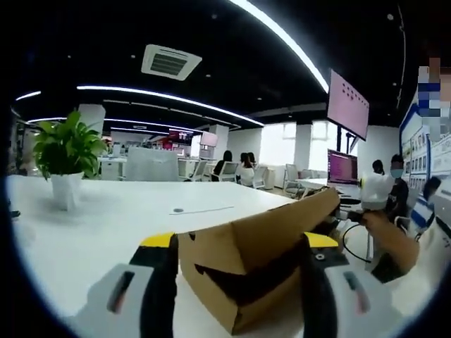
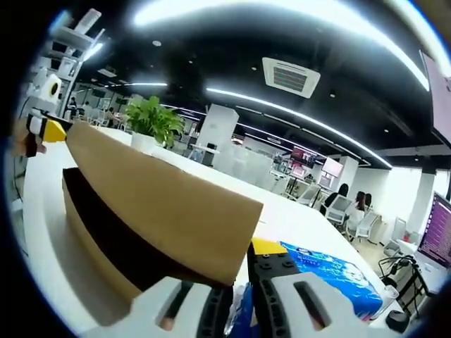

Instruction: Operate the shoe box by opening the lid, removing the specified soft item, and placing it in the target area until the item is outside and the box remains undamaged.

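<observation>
Cardboard shoe box point(image 1: 246, 267) sits on the white counter point(image 1: 106, 225), its lid point(image 2: 162, 204) raised partway. Left tongs point(image 1: 239, 243) stand wide open, straddling the box's near corner, gripping nothing. Right tongs point(image 2: 236, 271) look nearly closed at the lid's edge; whether they pinch it I cannot tell. A blue soft pack point(image 2: 331, 271) lies just beside. Best to lift the lid slowly along its hinge while steadying the base

A white table point(image 1: 113, 218) carries the cardboard shoe box point(image 1: 246, 260), a potted plant point(image 1: 67, 158) and, seemingly, a blue packet point(image 2: 331, 271).
</observation>
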{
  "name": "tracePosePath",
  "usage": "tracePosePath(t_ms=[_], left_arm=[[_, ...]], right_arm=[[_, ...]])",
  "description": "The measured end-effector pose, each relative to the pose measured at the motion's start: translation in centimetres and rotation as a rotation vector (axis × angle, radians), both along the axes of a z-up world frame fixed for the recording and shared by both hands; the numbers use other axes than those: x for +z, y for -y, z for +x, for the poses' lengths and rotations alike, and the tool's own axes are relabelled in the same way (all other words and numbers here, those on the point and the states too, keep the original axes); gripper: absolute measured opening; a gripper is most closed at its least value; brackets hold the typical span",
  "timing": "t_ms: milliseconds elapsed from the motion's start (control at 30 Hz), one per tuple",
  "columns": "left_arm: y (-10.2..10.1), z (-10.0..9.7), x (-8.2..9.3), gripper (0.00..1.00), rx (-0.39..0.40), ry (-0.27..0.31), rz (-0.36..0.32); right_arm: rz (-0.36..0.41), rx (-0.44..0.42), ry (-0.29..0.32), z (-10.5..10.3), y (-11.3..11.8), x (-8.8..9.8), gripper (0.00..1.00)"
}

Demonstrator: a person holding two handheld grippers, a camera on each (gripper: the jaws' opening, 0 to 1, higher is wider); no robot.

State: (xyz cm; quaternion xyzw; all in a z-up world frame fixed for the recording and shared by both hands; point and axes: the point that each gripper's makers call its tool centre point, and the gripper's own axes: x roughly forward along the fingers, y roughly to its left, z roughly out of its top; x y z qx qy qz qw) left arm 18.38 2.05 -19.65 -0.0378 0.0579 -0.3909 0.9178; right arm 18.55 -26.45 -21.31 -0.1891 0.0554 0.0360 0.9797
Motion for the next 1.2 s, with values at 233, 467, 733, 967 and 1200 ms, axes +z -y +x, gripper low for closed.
tracePosePath(t_ms=[233, 467, 733, 967, 1200], left_arm=[[1.2, -0.8, -1.0, 0.65, -0.041, -0.065, -0.017], [1.4, -1.0, -1.3, 0.62, -0.028, -0.059, 0.02], [1.3, -0.7, -1.3, 0.62, -0.023, -0.078, -0.011], [1.1, -0.6, -1.1, 0.61, -0.018, -0.09, -0.026], [1.2, -0.6, -1.0, 0.61, -0.016, -0.097, -0.028]], right_arm=[[-0.006, 0.001, -0.001, 0.0, -0.1, -0.1, 0.04], [-0.026, 0.007, 0.015, -0.2, -0.4, -0.4, 0.04], [0.012, 0.061, 0.003, -0.5, -0.8, -0.6, 0.08], [0.124, 0.196, -0.072, -0.9, -2.3, -0.9, 0.22], [0.215, 0.283, -0.099, -1.3, -3.1, -0.7, 0.4]])
